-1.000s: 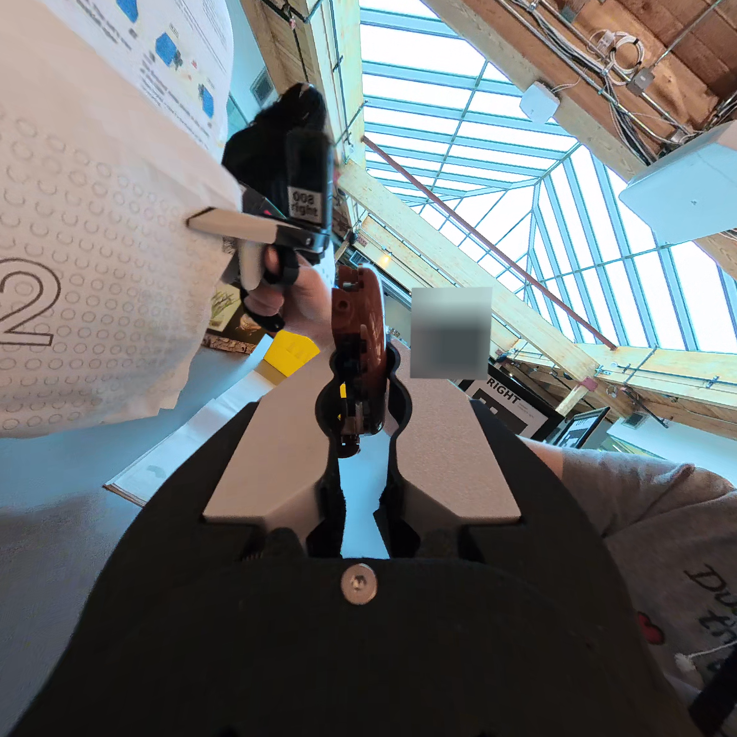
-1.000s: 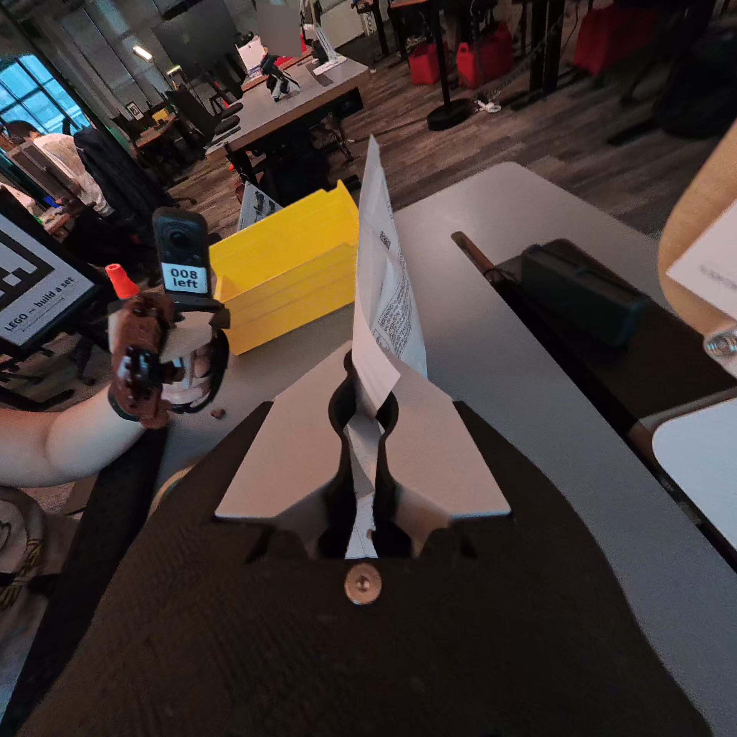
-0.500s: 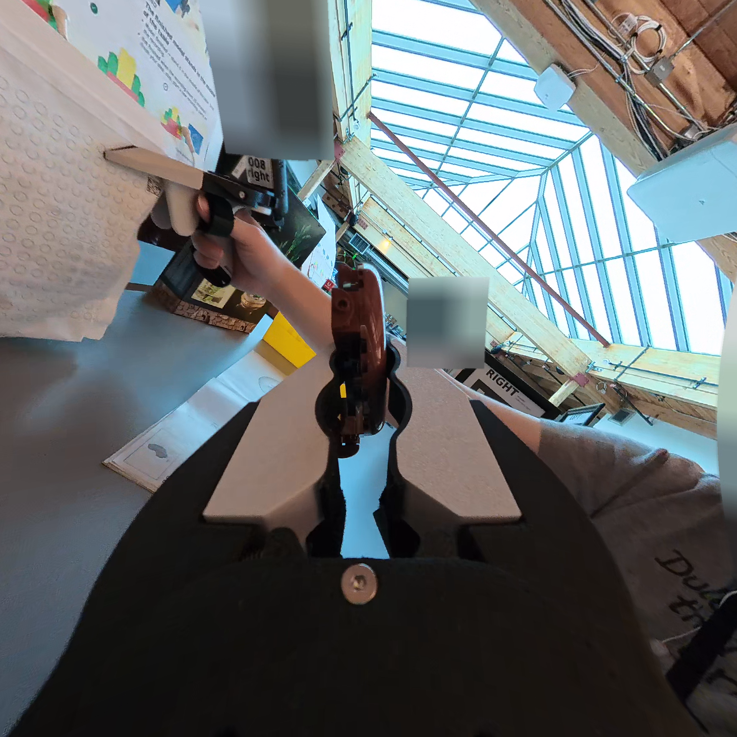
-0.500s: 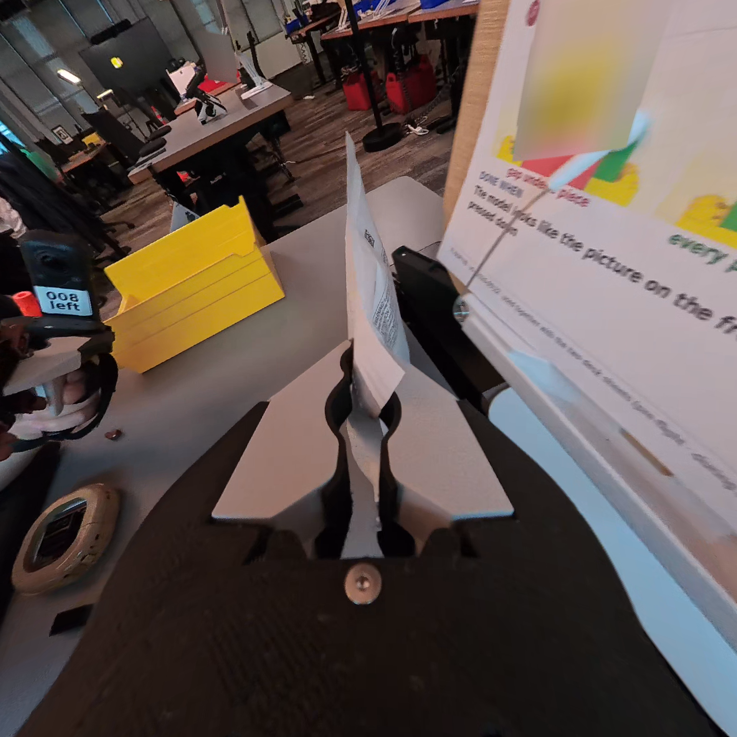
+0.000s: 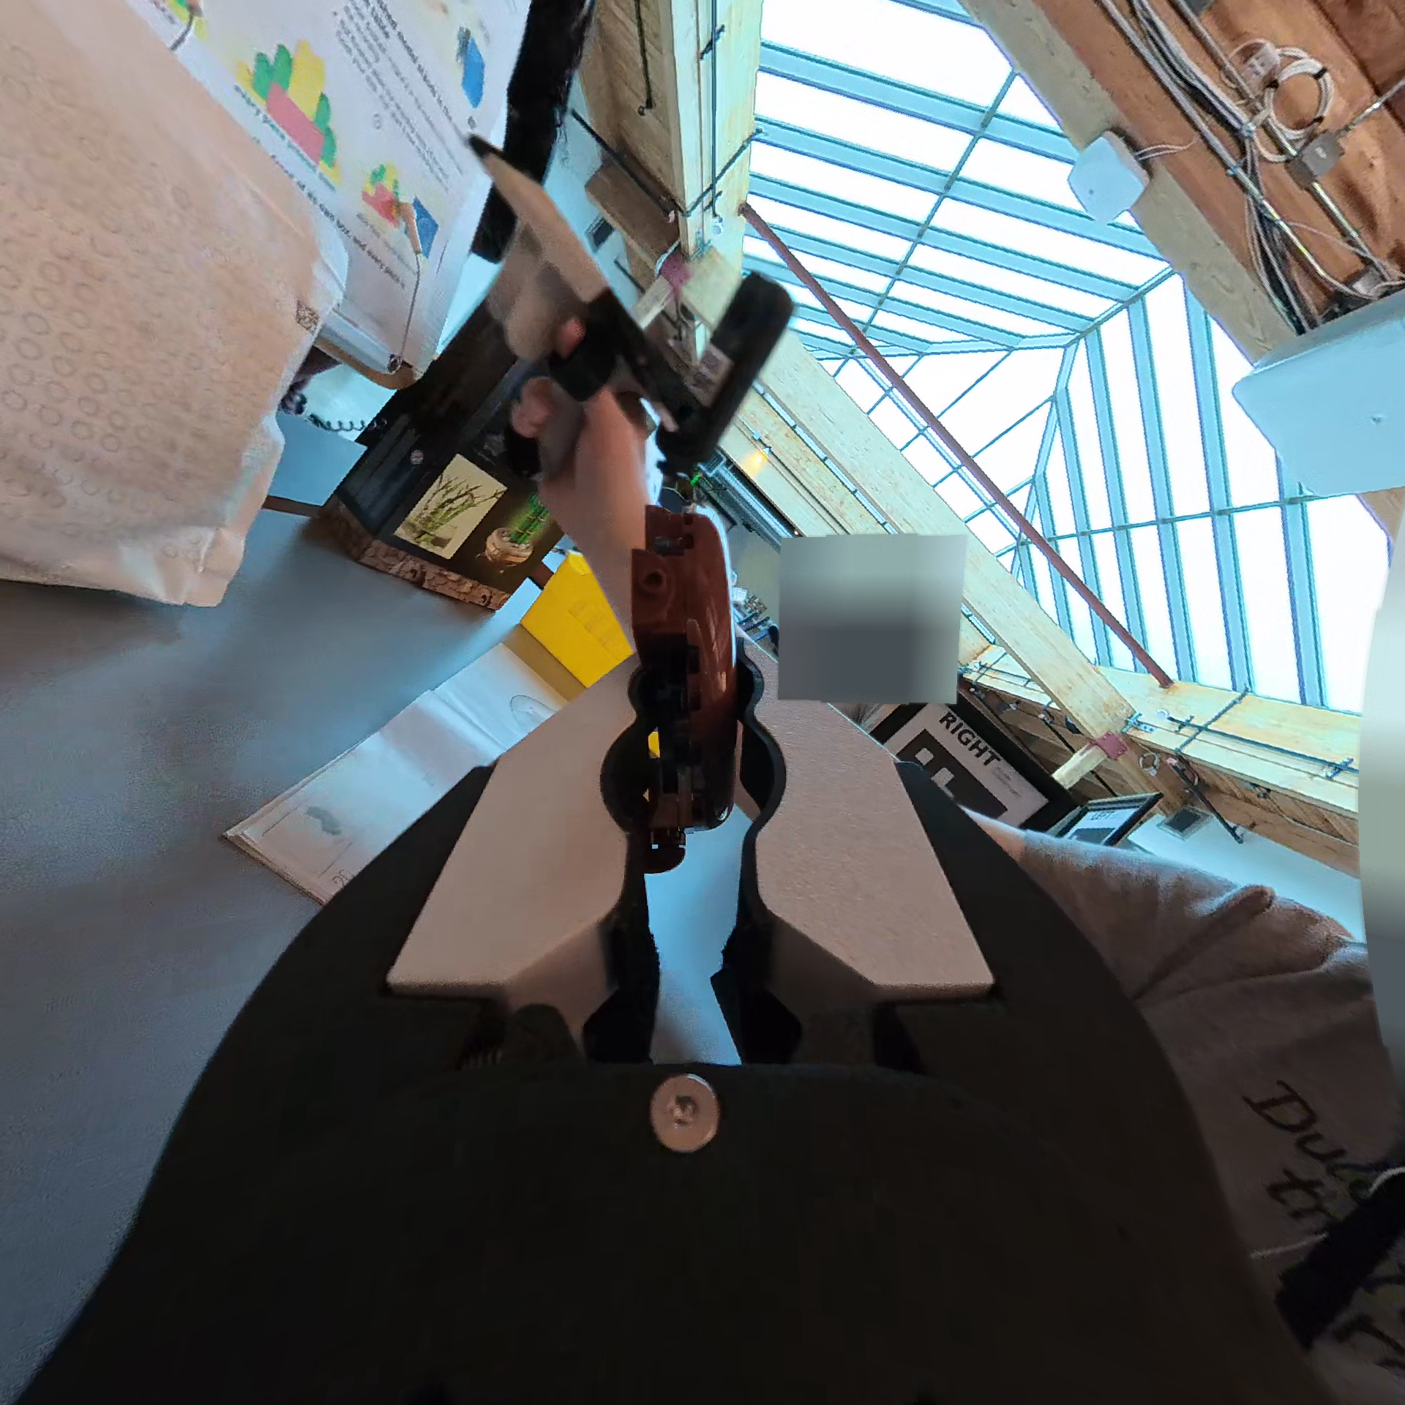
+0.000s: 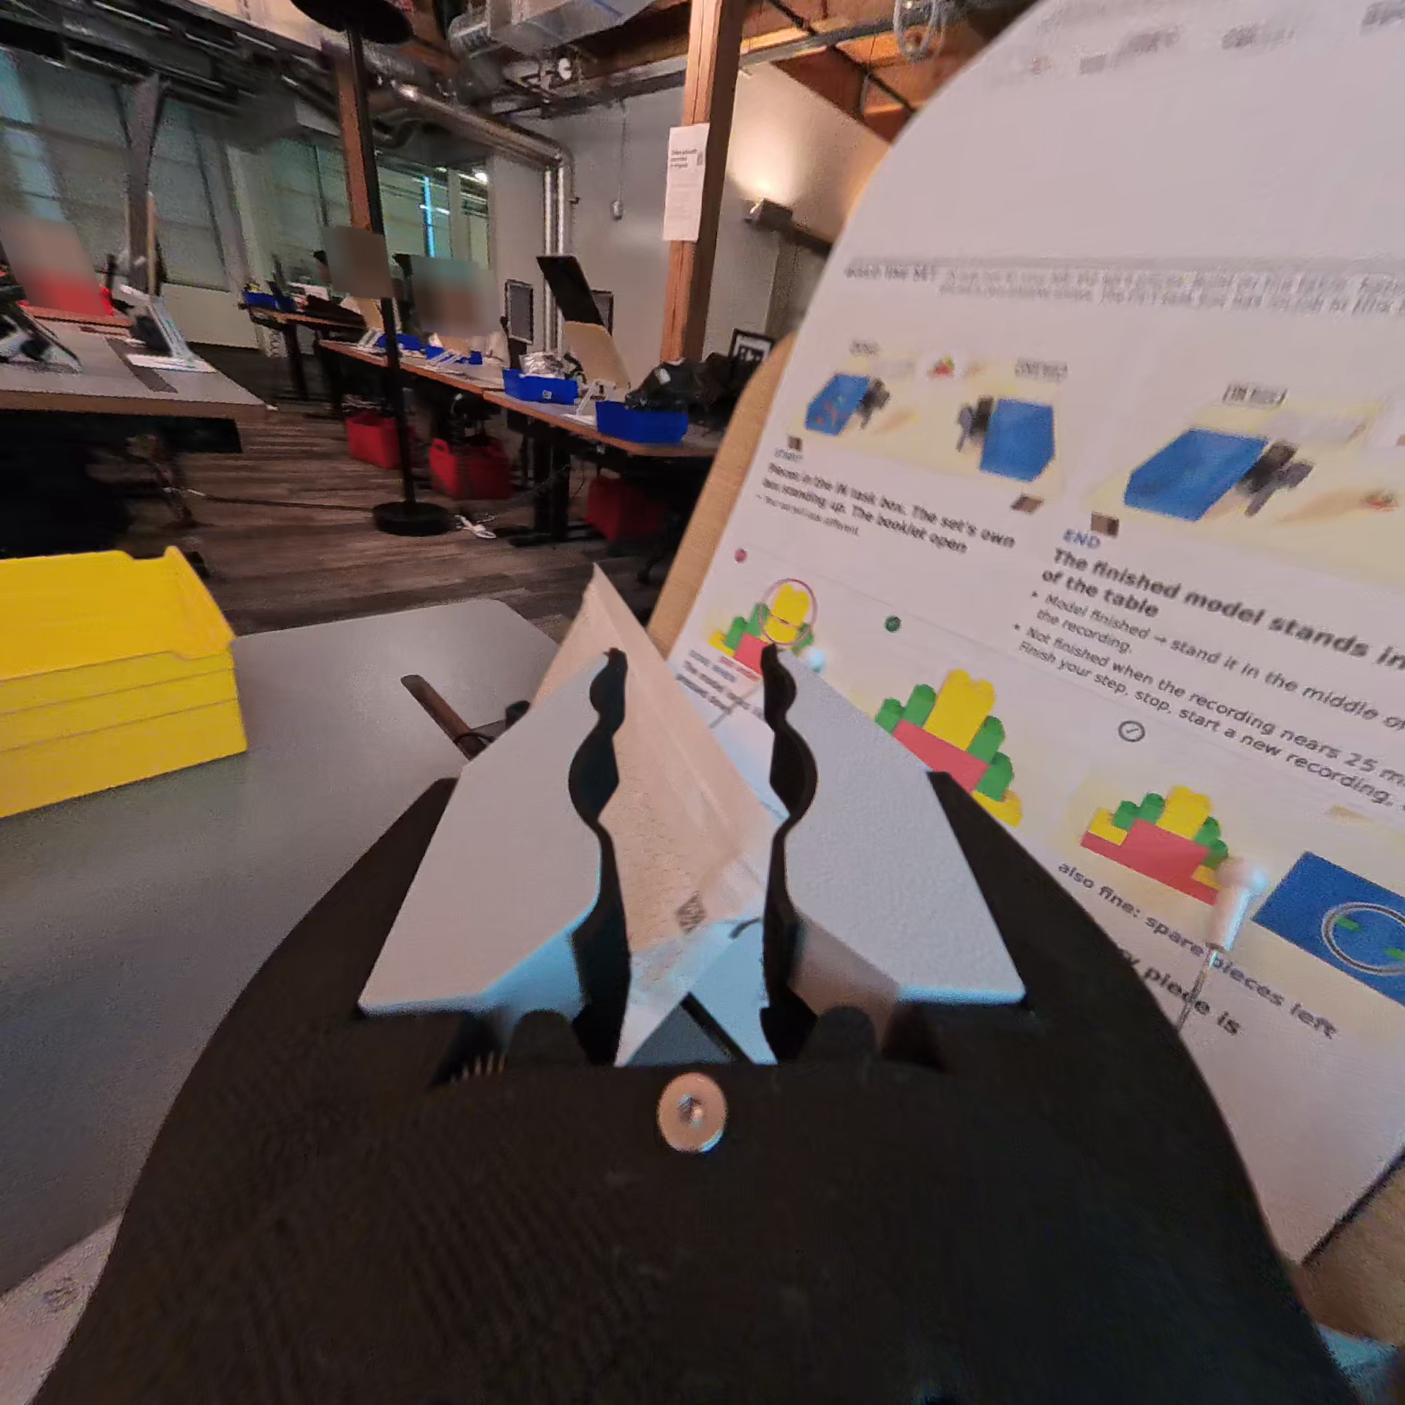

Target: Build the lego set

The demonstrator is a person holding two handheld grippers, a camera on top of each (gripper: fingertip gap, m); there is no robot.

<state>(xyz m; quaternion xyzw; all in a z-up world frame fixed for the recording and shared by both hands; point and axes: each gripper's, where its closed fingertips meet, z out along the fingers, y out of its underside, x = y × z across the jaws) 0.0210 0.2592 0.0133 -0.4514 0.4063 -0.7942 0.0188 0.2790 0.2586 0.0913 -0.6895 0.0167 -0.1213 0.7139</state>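
While the left wrist view tilts up toward the skylight, we log the scene from its left edge. A white paper bag [image 5: 129, 319] printed with faint rings stands on the grey desk [image 5: 137, 760] at far left, free of either gripper. Behind it we see an instruction sheet [image 5: 365, 99] with coloured brick pictures. Farther right on the desk lies an open booklet [image 5: 395, 791], then a dark set box [image 5: 448, 517] and a yellow bin [image 5: 578, 631].

At centre, our left gripper [image 5: 688, 749] is closed on the brown lego model [image 5: 680, 669], which stands upright between its fingers, raised above the desk. Above it we note the right gripper [image 5: 524, 220], blurred, held in a hand [image 5: 585, 448].

In the right wrist view the yellow bin [image 6: 106, 677] sits at far left on the desk [image 6: 304, 798]. At centre, our right gripper [image 6: 688, 768] stands with its jaws moderately apart. The paper bag [image 6: 669, 775] shows in the gap, leaning; we cannot tell whether either finger touches it, but the jaws are not pinching it. To the right the instruction sheet [image 6: 1140, 532] is pinned to a board, just beside the gripper.
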